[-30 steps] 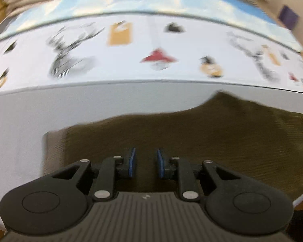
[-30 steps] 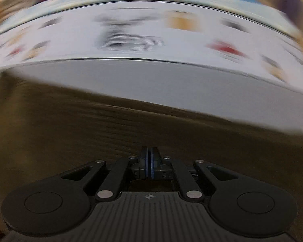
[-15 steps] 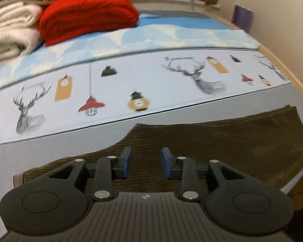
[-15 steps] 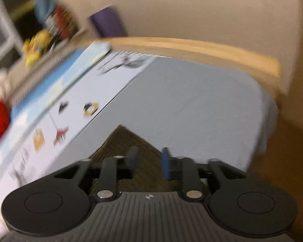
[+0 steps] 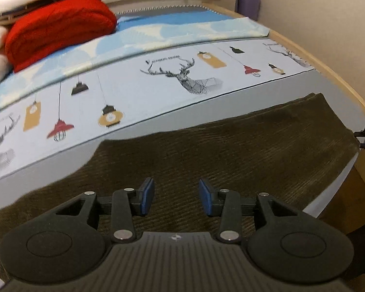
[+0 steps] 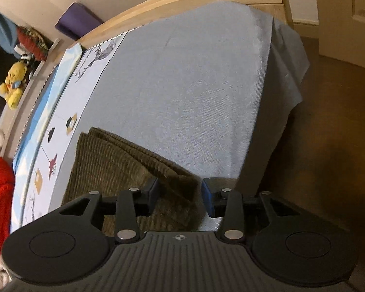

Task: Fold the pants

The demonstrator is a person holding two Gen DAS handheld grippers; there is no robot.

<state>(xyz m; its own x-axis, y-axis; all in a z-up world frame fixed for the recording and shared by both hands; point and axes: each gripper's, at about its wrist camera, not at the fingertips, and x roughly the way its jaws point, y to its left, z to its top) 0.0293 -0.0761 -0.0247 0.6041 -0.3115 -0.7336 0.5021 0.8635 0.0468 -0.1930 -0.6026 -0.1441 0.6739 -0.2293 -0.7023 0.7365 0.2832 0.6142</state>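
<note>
Brown corduroy pants lie flat in a long strip along the near side of the bed. My left gripper hovers over their middle; its jaws are opening and nothing is between the blue pads. In the right wrist view the pants' end shows stacked layers near the bed's corner. My right gripper sits over that corner with its jaws opening. The cloth's corner lies in the gap, and the pads do not press on it.
A grey sheet and a printed cover spread beyond the pants. A red blanket and pale folded cloths sit at the far left. The wooden bed frame rims the far side. Brown floor drops off to the right.
Both grippers went from nearly shut or shut to open. The left one slid along the pants. The right one swung round to the pants' end at the bed's corner.
</note>
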